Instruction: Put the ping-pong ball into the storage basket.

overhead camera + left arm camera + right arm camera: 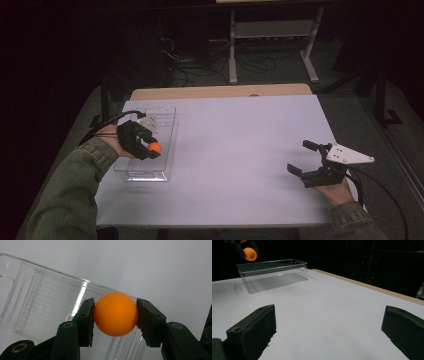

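High view: left claw (150, 148) clenched on orange ball (155, 147), held above clear bin (165, 125), over its near half. Bin on white counter (235, 150), left side. Right claw (303, 157) released, nothing btwn jaws, well right of bin.

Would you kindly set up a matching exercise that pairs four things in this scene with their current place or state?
Things:
1. orange ball
2. clear plastic box
3. left tool
4. right tool

States:
A. jaws apart, nothing between them, low over the white table
B. clamped between two black jaws
C. stands empty on the table's left part
D. shut on the ball, held above the box

Pairs: 1-B, 2-C, 3-D, 4-A
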Available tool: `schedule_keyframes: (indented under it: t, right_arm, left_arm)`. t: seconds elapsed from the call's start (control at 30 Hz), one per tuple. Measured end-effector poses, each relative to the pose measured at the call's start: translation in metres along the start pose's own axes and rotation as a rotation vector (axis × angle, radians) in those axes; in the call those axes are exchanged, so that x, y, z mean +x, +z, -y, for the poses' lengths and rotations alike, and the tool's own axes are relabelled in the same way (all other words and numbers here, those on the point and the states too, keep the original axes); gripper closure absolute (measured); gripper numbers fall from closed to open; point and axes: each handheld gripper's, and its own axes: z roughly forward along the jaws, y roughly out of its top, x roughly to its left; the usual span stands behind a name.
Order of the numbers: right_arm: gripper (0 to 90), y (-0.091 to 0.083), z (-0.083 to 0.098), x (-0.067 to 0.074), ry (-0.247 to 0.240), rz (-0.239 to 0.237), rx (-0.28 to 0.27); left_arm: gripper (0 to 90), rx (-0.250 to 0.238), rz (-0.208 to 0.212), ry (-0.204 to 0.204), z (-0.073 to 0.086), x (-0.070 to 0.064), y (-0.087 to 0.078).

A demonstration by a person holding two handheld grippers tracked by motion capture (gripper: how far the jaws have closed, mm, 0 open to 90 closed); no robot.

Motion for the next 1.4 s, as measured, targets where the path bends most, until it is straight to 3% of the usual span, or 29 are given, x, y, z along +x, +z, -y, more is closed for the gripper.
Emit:
schedule_keyframes:
  t: [0.97,1.4]
  right_arm:
    - [0.0,0.000,0.000,0.000,-0.002,-0.001,0.004]
    - [0.0,0.000,0.001,0.000,-0.001,0.001,0.003]
  left_arm:
    - [50.7,0.036,0.043,-0.012,0.005,0.002,0.027]
    - [50.7,0.045,0.054,-0.044,0.015,0.006,0.040]
